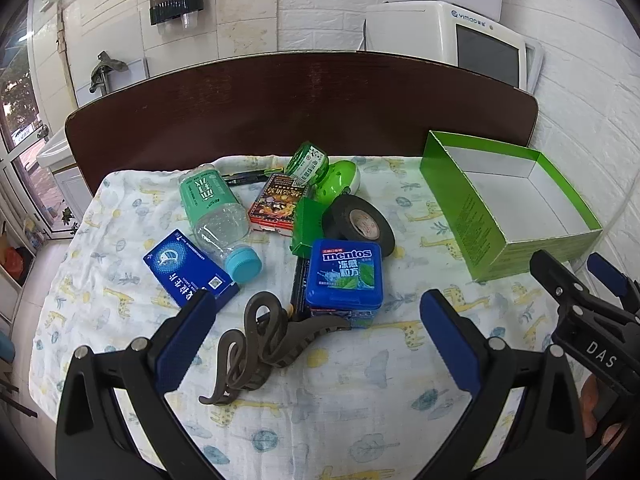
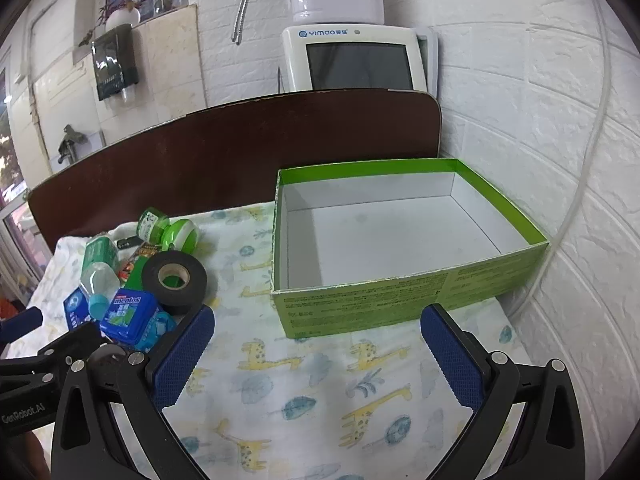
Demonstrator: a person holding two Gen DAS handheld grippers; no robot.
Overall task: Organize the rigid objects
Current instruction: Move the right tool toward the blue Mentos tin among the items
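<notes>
Wide-open left gripper (image 1: 316, 316) hovers over a brown hair claw (image 1: 260, 344) beside a Mentos box (image 1: 345, 280).

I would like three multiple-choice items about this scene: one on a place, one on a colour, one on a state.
1. The mentos tin lies:
A. inside the green box
B. on the cloth, against the black tape roll
C. under the hair claw

2. The water bottle has a cap coloured:
A. light blue
B. red
C. white

3. The green box is:
A. full
B. closed
C. empty

Answers: B, the tin sits on the cloth beside the tape; A, the cap is light blue; C, only the white floor shows.
</notes>
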